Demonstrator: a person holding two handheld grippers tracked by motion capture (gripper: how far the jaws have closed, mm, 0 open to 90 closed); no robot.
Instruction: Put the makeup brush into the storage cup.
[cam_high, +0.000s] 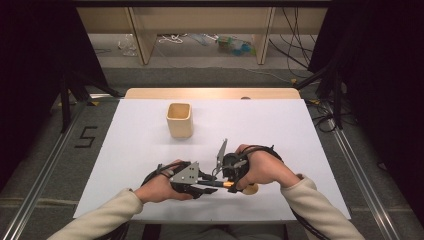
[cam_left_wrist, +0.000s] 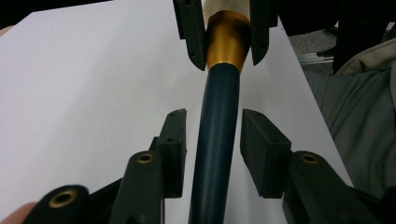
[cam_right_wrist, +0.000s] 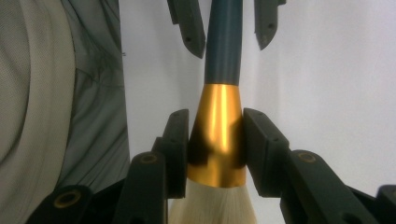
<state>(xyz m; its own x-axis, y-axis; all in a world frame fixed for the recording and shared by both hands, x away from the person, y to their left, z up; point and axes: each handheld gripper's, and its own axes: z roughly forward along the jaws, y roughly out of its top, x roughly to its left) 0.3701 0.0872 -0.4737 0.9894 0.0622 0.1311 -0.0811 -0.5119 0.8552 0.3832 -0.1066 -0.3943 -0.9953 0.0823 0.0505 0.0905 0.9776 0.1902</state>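
A brush with a dark blue handle (cam_left_wrist: 215, 140), a gold ferrule (cam_right_wrist: 217, 135) and pale bristles (cam_right_wrist: 212, 205) is held level just above the white table near its front edge. My right gripper (cam_right_wrist: 215, 116) is shut on the gold ferrule, its pads pressing both sides. My left gripper (cam_left_wrist: 212, 116) faces it from the other end, its jaws standing either side of the blue handle with a thin gap at each pad. In the high view the left gripper (cam_high: 212, 184) and right gripper (cam_high: 231, 184) meet tip to tip, with the bristles (cam_high: 251, 189) poking out under the right hand.
A pale wooden square cup (cam_high: 179, 120) stands upright on the white table sheet (cam_high: 125, 150), behind the hands and left of centre. The person's lap lies just past the table's front edge (cam_left_wrist: 355, 121). Dark stands and cables flank the table.
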